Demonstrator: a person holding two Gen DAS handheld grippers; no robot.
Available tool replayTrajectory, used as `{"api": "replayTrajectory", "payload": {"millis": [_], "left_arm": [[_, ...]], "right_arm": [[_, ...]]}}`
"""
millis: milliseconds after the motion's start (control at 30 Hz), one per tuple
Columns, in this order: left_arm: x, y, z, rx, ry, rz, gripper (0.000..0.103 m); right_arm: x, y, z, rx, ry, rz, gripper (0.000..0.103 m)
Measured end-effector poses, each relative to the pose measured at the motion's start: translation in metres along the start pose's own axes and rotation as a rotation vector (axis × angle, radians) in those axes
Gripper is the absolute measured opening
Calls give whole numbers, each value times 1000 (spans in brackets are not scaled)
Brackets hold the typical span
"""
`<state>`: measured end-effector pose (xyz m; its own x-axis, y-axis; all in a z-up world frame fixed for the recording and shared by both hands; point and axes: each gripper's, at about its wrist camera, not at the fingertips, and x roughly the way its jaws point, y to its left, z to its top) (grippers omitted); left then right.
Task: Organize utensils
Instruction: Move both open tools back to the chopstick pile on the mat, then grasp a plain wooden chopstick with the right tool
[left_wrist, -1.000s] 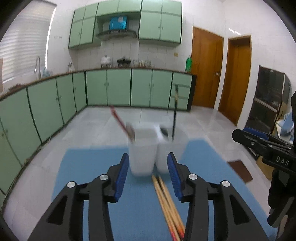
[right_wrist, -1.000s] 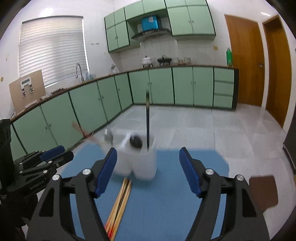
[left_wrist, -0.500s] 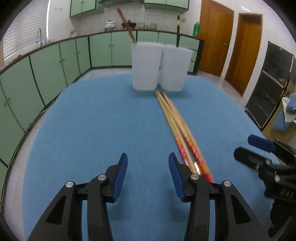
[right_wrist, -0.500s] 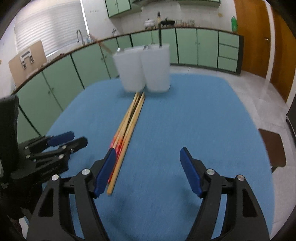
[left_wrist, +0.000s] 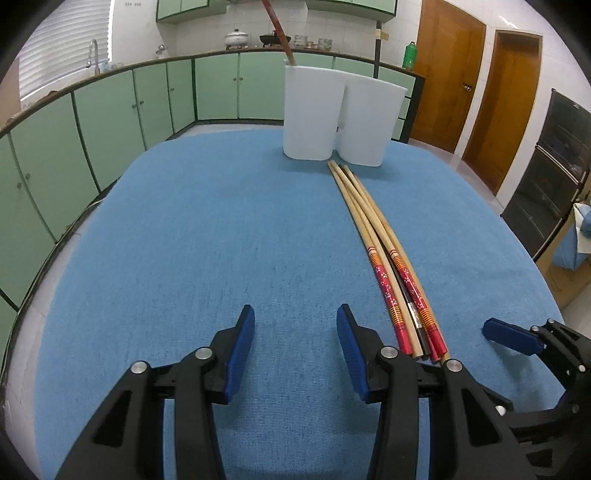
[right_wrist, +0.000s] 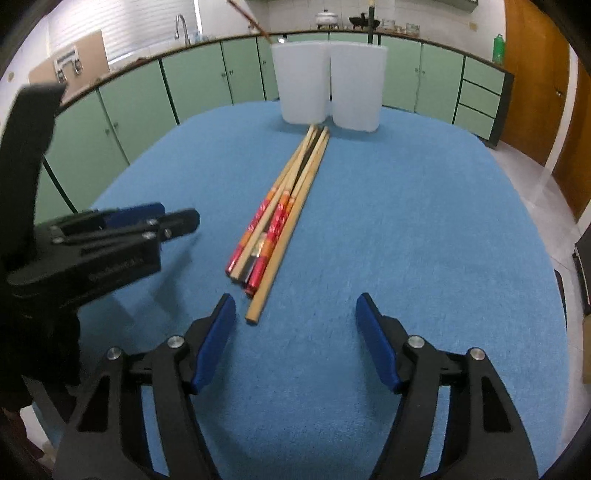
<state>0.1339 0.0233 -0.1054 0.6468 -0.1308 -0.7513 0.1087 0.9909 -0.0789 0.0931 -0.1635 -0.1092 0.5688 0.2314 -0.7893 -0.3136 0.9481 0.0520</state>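
A bundle of long wooden chopsticks (left_wrist: 373, 229) with red patterned ends lies on the blue cloth, pointing at two white holders. The left holder (left_wrist: 312, 112) has a red chopstick sticking out; the right holder (left_wrist: 369, 118) has a dark one. My left gripper (left_wrist: 295, 325) is open and empty, just left of the bundle's near ends. My right gripper (right_wrist: 295, 314) is open and empty, the bundle (right_wrist: 284, 206) ending just ahead of its left finger. Each gripper shows in the other's view: the right gripper (left_wrist: 517, 336) and the left gripper (right_wrist: 147, 218).
The blue cloth (left_wrist: 184, 240) covers a rounded table (right_wrist: 443, 221). Green kitchen cabinets (left_wrist: 110, 110) line the back and left walls. Brown doors (left_wrist: 480, 92) and a dark appliance (left_wrist: 546, 166) stand to the right.
Both grippers have drawn back and down from the white holders toward the near end of the table. The chopstick bundle has stayed where it lay. Both stay open.
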Motion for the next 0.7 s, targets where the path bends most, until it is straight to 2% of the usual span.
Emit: {"api": "replayTrajectory", "payload": {"millis": [100, 200, 333, 433, 500, 567, 700], "left_arm": [[2, 0, 2, -1, 6, -3, 46], [3, 2, 2, -8, 11, -5, 46], [3, 1, 2, -6, 8, -7, 46], [2, -3, 1, 6, 5, -15, 46], [2, -5, 1, 6, 4, -24, 46], [2, -7, 1, 7, 5, -31, 46], [2, -12, 1, 17, 5, -39, 46]], "right_arm": [[-1, -3, -1, -8, 0, -43, 56], [-2, -15, -1, 18, -3, -80, 55], [-5, -29, -1, 55, -13, -48, 50], [-4, -27, -1, 40, -12, -21, 36], [-2, -24, 0, 27, -13, -2, 20], [-1, -22, 0, 18, -9, 14, 9], [-1, -23, 1, 30, -12, 26, 7]]}}
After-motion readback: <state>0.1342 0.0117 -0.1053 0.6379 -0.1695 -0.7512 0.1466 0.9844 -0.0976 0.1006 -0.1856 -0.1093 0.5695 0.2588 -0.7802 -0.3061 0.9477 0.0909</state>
